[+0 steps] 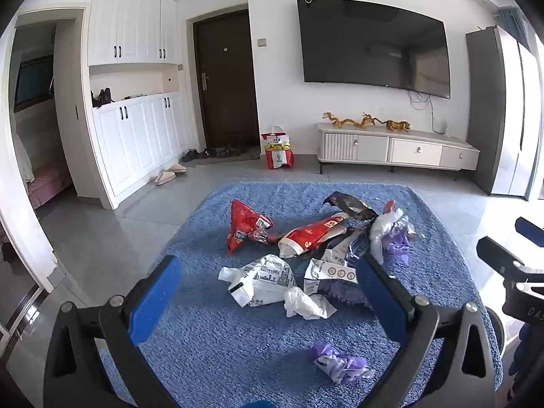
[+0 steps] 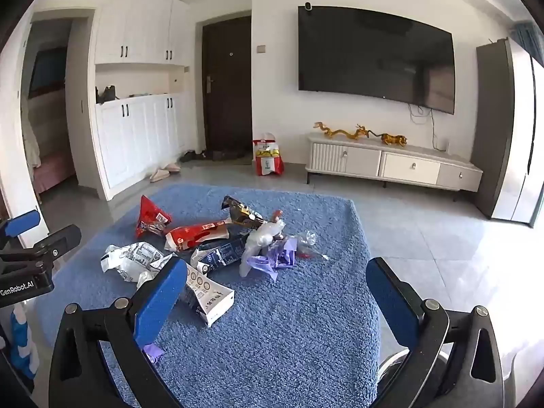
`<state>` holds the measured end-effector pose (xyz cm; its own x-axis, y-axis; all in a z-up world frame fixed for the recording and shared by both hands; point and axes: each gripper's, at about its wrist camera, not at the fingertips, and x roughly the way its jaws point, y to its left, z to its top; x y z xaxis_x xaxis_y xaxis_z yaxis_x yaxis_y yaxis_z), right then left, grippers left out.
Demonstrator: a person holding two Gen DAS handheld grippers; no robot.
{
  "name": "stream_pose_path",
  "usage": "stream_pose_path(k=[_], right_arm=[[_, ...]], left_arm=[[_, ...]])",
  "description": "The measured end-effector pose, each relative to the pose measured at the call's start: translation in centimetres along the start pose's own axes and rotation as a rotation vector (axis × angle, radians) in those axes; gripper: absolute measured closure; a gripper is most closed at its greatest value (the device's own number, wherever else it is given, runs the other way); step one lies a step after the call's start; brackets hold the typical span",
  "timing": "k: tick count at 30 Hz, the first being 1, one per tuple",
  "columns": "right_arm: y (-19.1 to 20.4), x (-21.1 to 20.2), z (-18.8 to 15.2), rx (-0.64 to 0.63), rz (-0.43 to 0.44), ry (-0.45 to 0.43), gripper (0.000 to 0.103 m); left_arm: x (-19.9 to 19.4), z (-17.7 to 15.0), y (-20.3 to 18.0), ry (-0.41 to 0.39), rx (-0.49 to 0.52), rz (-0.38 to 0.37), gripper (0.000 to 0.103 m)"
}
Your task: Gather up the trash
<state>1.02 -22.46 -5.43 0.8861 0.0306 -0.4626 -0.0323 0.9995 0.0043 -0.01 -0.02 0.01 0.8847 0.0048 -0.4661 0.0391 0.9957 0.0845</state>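
Trash lies on a blue fuzzy cloth (image 1: 217, 346) (image 2: 306, 323): a red snack bag (image 1: 244, 227) (image 2: 151, 219), a red-and-white wrapper (image 1: 312, 234) (image 2: 195, 234), a dark foil bag (image 1: 350, 204) (image 2: 243, 214), a white printed bag (image 1: 265, 278) (image 2: 131, 260), white crumpled tissue (image 1: 306, 304), a white carton (image 2: 207, 292), clear plastic (image 1: 386, 229) (image 2: 261, 241) and purple plastic (image 1: 340, 363) (image 2: 278, 256). My left gripper (image 1: 268, 289) is open above the white bag. My right gripper (image 2: 275, 292) is open over the cloth, empty.
The right gripper's body shows at the right edge of the left wrist view (image 1: 510, 265); the left gripper's body shows at the left of the right wrist view (image 2: 30, 258). A TV stand (image 1: 397, 149), a red paper bag (image 1: 277, 151) and slippers (image 1: 170, 173) sit on the tiled floor beyond.
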Motion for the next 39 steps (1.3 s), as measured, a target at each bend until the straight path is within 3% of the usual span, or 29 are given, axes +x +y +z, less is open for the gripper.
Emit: stream_pose_path(k=[39], right_arm=[[-1.1, 0.3, -0.5, 0.020, -0.070, -0.014, 0.000]], left_arm=[[0.7, -0.1, 0.8, 0.027, 0.002, 0.038, 0.000]])
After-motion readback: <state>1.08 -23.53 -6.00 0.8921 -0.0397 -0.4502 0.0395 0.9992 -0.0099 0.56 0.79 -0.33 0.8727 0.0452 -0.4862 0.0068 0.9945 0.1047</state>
